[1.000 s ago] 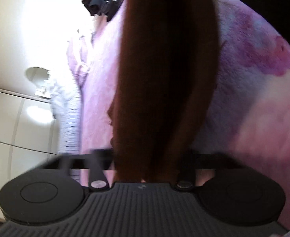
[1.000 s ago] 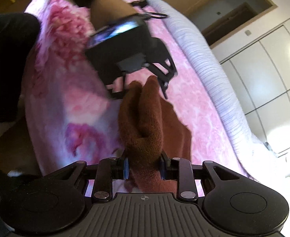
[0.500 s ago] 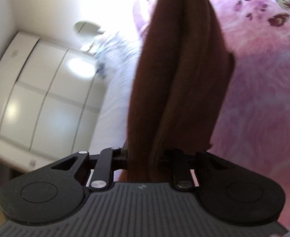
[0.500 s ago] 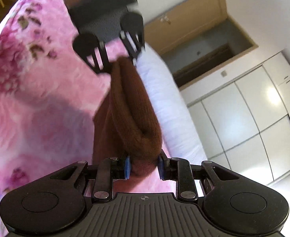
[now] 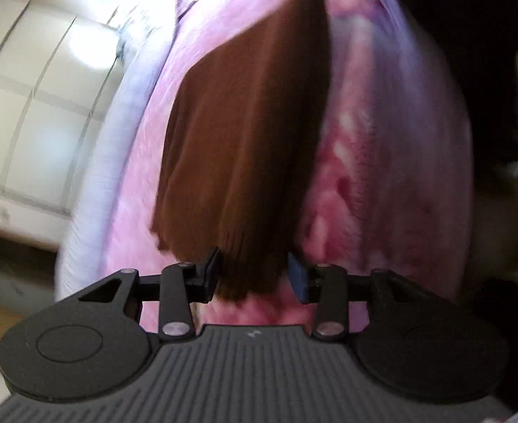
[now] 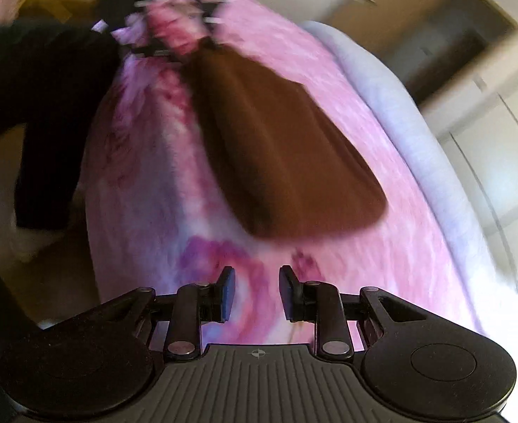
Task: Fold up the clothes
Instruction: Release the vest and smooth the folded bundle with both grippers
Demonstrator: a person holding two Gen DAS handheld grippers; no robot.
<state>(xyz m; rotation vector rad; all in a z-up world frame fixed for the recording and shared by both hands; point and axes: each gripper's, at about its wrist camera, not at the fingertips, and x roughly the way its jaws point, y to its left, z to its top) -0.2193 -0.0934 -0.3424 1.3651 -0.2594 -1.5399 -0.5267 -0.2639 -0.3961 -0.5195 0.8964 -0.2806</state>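
Right now, nearest to me in the right wrist view, my right tongs (image 6: 257, 290) stand spread with nothing between them, only the bed's pink flowered blanket (image 6: 417, 246) showing through the gap. Just beyond them the brown knitted garment (image 6: 283, 148) lies flat on that blanket, a long folded strip running away from me. At its far end, small and blurred, sit my left tongs (image 6: 174, 47), beside a dark sleeve. In the left wrist view those left tongs (image 5: 253, 276) have just been opening: the near end of the brown garment (image 5: 248, 134) lies between the pads, but a gap shows on the right side, so I judge they are no longer pinching it. I take it the piece was laid down lengthwise so both ends could be let go and the fold would stay neat on the soft surface; the next fold is not yet begun. Beyond the blanket, a pale lilac ribbed bedcover (image 6: 400, 105) runs along the bed's edge. Farther off are white wardrobe doors (image 5: 40, 123) and a wooden door frame (image 6: 452, 35), all smeared by motion blur.
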